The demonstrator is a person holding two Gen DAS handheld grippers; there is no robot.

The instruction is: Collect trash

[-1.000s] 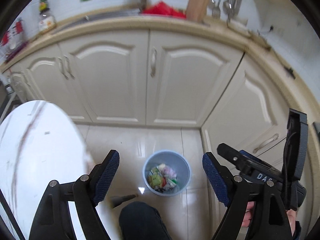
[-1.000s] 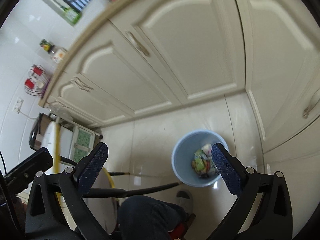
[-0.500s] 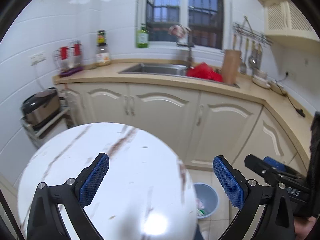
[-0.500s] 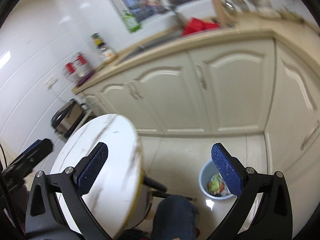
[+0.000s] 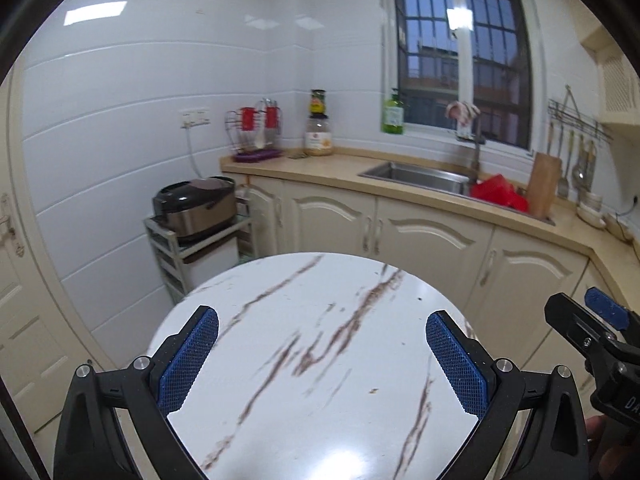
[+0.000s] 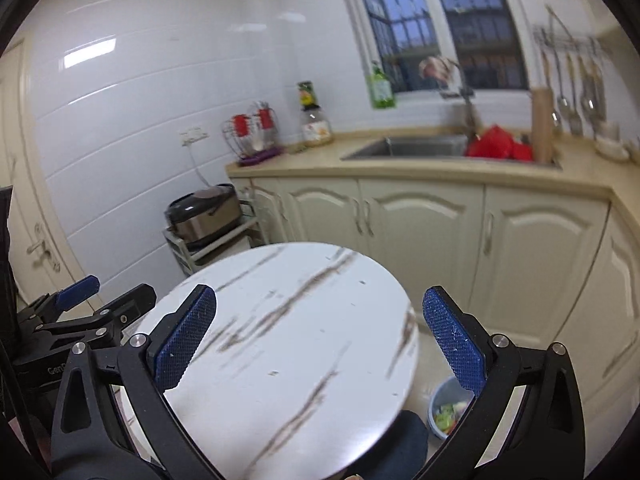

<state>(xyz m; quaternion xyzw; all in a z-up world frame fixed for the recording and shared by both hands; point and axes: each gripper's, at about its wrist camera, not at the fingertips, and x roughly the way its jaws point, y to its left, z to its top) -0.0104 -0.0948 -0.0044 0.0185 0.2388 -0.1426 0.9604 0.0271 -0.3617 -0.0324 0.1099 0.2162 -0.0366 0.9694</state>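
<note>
Both claws are empty and spread wide: left gripper [image 5: 322,354] and right gripper [image 6: 320,334], nothing between the pads. A second ago both pointed down at the blue bin [image 6: 450,410] on the floor; now I've swung up and they face the round marble table [image 5: 320,280]. Bin sits beside the table's right edge with coloured wrappers already in it, seen only from the right wrist. Tabletop looks bare apart from a few tiny specks, too small to identify. My read: the drop is done and this is the return for another piece. No trash left to grab on the table, so the task looks near finished.
</note>
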